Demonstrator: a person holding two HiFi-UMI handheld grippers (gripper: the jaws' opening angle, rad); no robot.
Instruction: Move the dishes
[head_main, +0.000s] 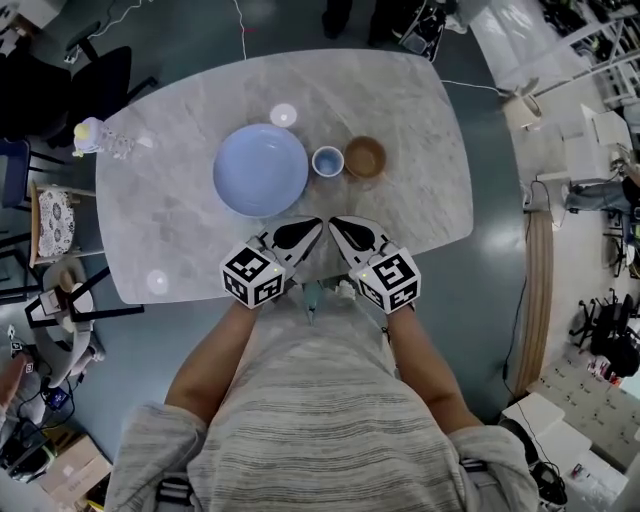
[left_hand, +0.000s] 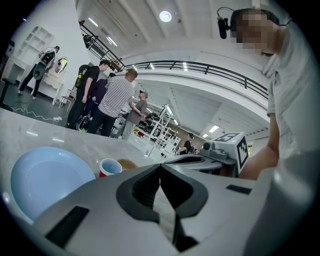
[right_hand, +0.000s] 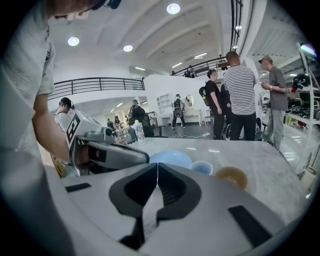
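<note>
The left gripper (head_main: 305, 232) and right gripper (head_main: 345, 230) are hovering clenched and empty, tips nearly meeting, at lower centre of the head view. Just above them on the table (head_main: 180, 230), the blue plate (head_main: 261, 169), blue cup (head_main: 328, 161) and brown bowl (head_main: 365, 157) are sitting upright in a left-to-right row.

A bottle (head_main: 98, 138) stands near the marble tabletop's (head_main: 420, 180) left edge, chairs (head_main: 55, 222) alongside, people (left_hand: 117, 102) standing beyond.

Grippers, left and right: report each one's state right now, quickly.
Left grey two-jaw gripper: jaws closed, holding nothing.
Right grey two-jaw gripper: jaws closed, holding nothing.
</note>
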